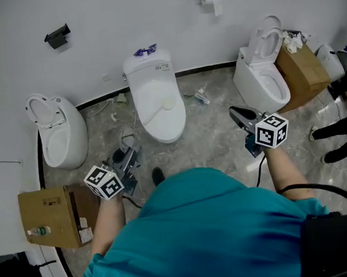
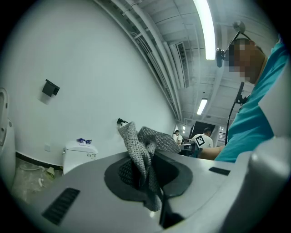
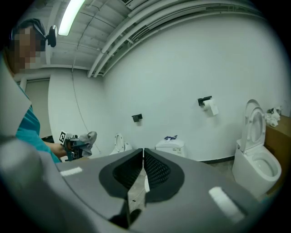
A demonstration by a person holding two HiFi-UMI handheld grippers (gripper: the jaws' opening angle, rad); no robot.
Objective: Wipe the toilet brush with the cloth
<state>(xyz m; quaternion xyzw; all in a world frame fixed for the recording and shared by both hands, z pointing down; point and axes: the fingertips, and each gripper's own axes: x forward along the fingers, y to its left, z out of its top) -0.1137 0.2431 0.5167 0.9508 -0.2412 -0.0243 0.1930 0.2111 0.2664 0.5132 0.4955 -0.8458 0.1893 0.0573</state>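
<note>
My left gripper (image 2: 144,158) is shut on a grey knitted cloth (image 2: 142,146), which bunches up out of the jaws. In the head view that gripper (image 1: 131,151) is low at the left, over the floor in front of the middle toilet (image 1: 156,95). My right gripper (image 1: 233,113) hangs at the right, near the right toilet (image 1: 263,77). Its jaws (image 3: 143,154) are shut with nothing between them. The right gripper view also shows the cloth (image 3: 90,137) at its far left. I cannot make out a toilet brush in any view.
Three white toilets stand along the wall; the left toilet (image 1: 57,130) and the right one have their lids up. Cardboard boxes sit at the left (image 1: 55,217) and the far right (image 1: 302,74). A small item (image 1: 201,97) lies on the floor. Another person's legs (image 1: 339,137) show at the right edge.
</note>
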